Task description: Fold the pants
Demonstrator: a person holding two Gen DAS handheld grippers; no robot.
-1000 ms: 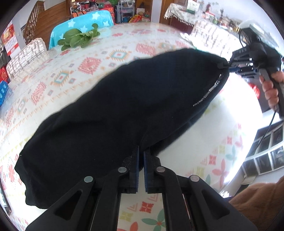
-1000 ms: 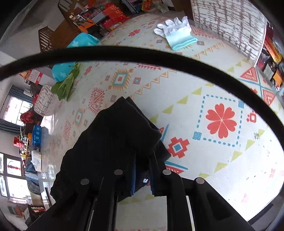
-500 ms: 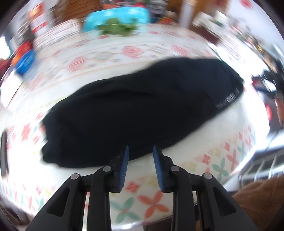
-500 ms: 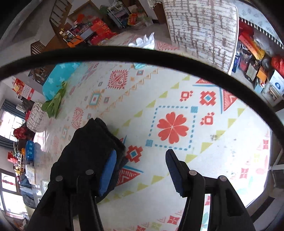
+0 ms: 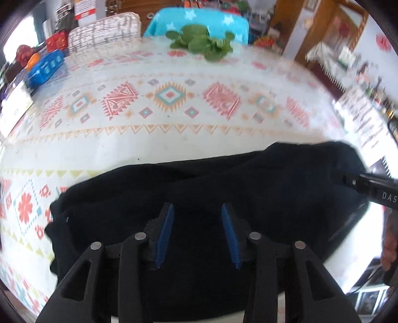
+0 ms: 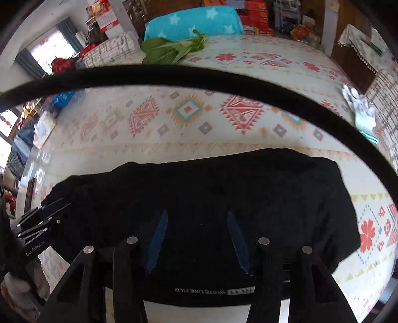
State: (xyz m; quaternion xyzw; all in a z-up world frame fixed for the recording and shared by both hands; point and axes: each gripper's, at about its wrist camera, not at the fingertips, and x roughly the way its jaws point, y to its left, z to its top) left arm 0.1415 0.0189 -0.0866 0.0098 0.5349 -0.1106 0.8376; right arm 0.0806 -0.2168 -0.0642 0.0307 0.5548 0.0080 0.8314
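A patterned tablecloth covers the table in a cluttered room. The black pants lie folded lengthwise at the near edge of that cloth, with a printed band at the edge nearest the camera in the right wrist view. Leafy greens rest at the far edge of the cloth, in front of a turquoise star-print cover; a white glove lies at its right edge. The left gripper is above the pants, its jaws partly apart after just opening, nothing between them. The right gripper is likewise above the pants, jaws partly apart after just narrowing, gripping nothing.
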